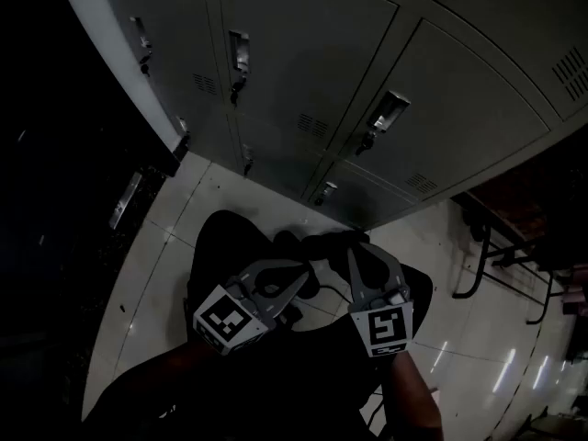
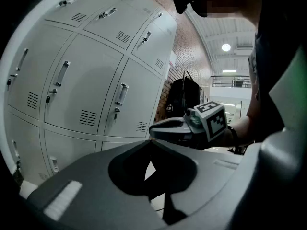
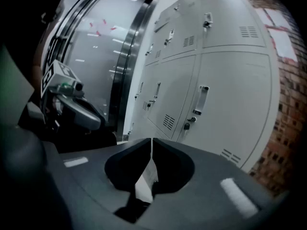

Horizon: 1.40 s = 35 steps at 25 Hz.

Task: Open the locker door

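- lockers fill the far side of the head view: a pale grey locker bank point(image 1: 303, 53) with every door in sight shut flat
- the locker door point(image 1: 459, 99) most squarely ahead of the grippers is, by my reading, the one to open; the task does not say which door, so that is a guess
- its handle point(image 1: 390, 110) stands on the door's left edge, with a small lock point(image 1: 366, 141) just below it
- the left gripper point(image 2: 148, 141) is held low, well short of the locker bank, with its fingers pressed together tip to tip and nothing between them
- the right gripper point(image 3: 152, 141) sits just beside it, equally short of the bank, with its fingers closed to a hairline slit and empty
- both hang above the tiled floor point(image 1: 230, 191) at the foot of the bank; neither touches a door or a handle
- step in hand: the approach, barely begun by the look of it; the opening itself is wholly undone
- the next move calls for carrying one gripper up to the bank, probably the right since the handle lies nearer its side
- its fingers need to spread on the way, settle either side of the handle, close, then pull away from the bank along the door's swing
- risk, as a judgement: fingers left closed would only bump the handle, and if the lock is engaged a pull will not free the door
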{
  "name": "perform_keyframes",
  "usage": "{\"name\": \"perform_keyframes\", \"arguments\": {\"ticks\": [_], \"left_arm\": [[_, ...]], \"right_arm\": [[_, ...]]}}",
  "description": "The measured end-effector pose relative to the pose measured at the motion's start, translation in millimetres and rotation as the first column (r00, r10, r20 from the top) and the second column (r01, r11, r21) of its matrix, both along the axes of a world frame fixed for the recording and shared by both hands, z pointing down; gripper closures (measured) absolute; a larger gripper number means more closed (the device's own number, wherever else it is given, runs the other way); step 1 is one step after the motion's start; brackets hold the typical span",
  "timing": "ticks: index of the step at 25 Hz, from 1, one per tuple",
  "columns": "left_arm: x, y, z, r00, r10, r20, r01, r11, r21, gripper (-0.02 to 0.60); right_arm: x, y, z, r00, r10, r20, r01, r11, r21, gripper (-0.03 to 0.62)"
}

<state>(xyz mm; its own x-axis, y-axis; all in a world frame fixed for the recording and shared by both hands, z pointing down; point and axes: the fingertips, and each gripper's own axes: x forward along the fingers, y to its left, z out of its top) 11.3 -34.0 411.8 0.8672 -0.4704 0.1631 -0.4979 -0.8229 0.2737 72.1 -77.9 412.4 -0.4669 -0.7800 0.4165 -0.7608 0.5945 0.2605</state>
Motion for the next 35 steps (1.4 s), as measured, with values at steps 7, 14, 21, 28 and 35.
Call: {"name": "perform_keyframes", "arguments": {"ticks": [7,14,21,28,35], "left_arm": [[-11.4,-7.9,2.9,1.0,-0.001,-0.011,0.001,1.0,0.0,0.569],[-18.0,-9.3,4.3,1.0,-0.012,-0.009,0.012,1.0,-0.008,0.569],[-23.5,-11.1,4.6,1.0,-0.029,-0.009,0.029,1.0,-0.011,0.569],[-24.1,-12.9,4.5,1.0,-0.028,-0.008,0.028,1.0,-0.009,0.569],[-19.1,-6.3,2.9,1.0,-0.008,-0.002,0.008,1.0,0.0,0.569]], "right_arm": [[-1.1,-71.5,12.1,0.833,0.016,-0.553,0.105,0.977,0.186,0.552],[22.5,-156.6,9.4,0.449,0.205,-0.87,0.154,0.941,0.301,0.487],[26.1,-197.4,10.3,0.333,0.263,-0.906,0.158,0.931,0.328,0.471],[22.5,-192.2,14.1,0.337,0.268,-0.902,0.158,0.929,0.335,0.543],[15.7,-127.7,18.2,0.371,0.206,-0.906,0.189,0.938,0.29,0.541]]}}
